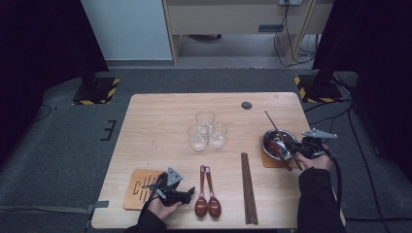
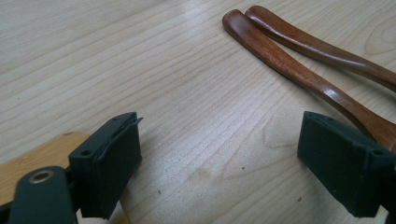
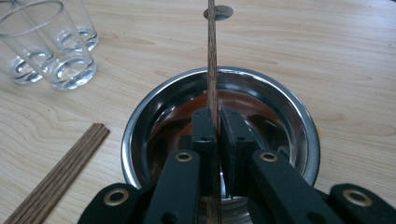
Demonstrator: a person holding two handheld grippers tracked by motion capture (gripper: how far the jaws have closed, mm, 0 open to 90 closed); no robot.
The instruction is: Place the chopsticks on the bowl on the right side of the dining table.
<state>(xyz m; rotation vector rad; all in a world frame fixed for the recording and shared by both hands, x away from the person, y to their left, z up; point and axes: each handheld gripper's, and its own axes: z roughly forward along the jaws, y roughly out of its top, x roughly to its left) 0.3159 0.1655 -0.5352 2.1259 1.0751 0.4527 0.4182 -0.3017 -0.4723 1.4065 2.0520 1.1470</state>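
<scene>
While right tongs (image 3: 215,135) pinch one chopstick (image 3: 212,60) above the steel bowl (image 3: 299,116), left tongs (image 2: 219,163) gape wide beside two wooden spoons (image 2: 299,70) on the table (image 1: 160,121). Risk: thin stick pivoting, slipping out.

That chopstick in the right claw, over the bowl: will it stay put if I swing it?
Probably stiff: the chopstick runs straight past the steel bowl. It may pivot, since the right claw pinches it at one narrow spot with a long end free. It looks thin and light, so a gentle swing seems safer.
</scene>
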